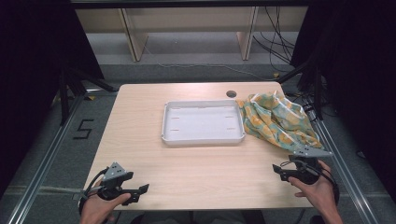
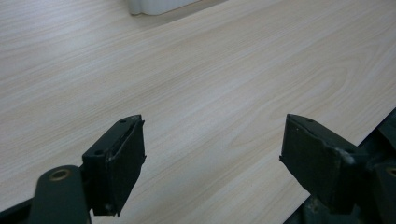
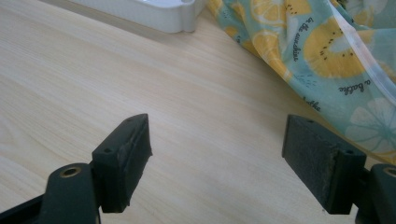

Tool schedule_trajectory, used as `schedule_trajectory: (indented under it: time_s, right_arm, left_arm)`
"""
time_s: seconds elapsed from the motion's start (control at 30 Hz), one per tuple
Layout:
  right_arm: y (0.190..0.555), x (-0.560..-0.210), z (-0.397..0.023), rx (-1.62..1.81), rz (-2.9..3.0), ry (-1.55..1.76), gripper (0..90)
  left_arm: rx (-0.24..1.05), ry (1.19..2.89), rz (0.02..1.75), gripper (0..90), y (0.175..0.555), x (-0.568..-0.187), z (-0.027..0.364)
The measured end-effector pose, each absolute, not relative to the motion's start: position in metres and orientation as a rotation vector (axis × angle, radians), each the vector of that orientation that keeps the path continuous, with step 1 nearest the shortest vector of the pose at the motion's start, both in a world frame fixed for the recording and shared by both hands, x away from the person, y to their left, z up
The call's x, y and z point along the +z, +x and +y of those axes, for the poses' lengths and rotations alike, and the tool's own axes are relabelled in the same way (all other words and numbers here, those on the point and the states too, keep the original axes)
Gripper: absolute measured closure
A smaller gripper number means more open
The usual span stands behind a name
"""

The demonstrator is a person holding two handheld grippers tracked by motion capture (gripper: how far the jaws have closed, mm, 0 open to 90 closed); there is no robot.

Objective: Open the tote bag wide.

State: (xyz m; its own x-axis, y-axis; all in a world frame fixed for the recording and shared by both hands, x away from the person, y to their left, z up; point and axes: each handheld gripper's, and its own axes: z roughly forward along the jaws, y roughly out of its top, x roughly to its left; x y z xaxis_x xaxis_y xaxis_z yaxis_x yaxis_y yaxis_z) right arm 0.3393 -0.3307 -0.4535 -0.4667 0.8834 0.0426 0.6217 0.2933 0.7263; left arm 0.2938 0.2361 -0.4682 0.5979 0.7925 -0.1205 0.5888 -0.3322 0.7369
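In the high view, the left gripper (image 1: 142, 188) is hovering at the table's (image 1: 140, 121) near left corner and the right gripper (image 1: 276, 169) near its right edge, both spread and holding nothing. The fruit-print cloth (image 1: 275, 119) is lying crumpled at the far right corner, touching the white tray (image 1: 203, 139).

In the left gripper view, spread jaws are framing bare wood.

In the right gripper view, spread jaws are facing the cloth (image 3: 327, 51) and the tray corner (image 3: 159, 16).

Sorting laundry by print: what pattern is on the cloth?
Teal cloth with yellow citrus slices and small script; clearest in the right gripper view.
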Motion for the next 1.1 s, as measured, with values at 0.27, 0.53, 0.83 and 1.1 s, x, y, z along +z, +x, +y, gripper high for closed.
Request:
schedule_trajectory:
  time_s: [0.27,0.53,0.83,1.1]
  right_arm:
    - [0.341,-0.454,-0.332,0.948,2.200,1.286,24.9]
    - [0.351,-0.454,-0.331,0.965,2.203,1.287,23.8]
    - [0.383,-0.445,-0.341,1.001,2.130,1.259,21.5]
    - [0.430,-0.439,-0.340,0.959,2.115,1.218,22.2]
  left_arm:
    - [0.324,2.063,1.090,20.9,0.294,-0.468,0.236]
    - [0.345,2.055,1.081,20.9,0.294,-0.469,0.234]
    - [0.333,2.071,1.079,20.9,0.295,-0.469,0.235]
    - [0.327,2.046,1.100,20.9,0.295,-0.470,0.233]
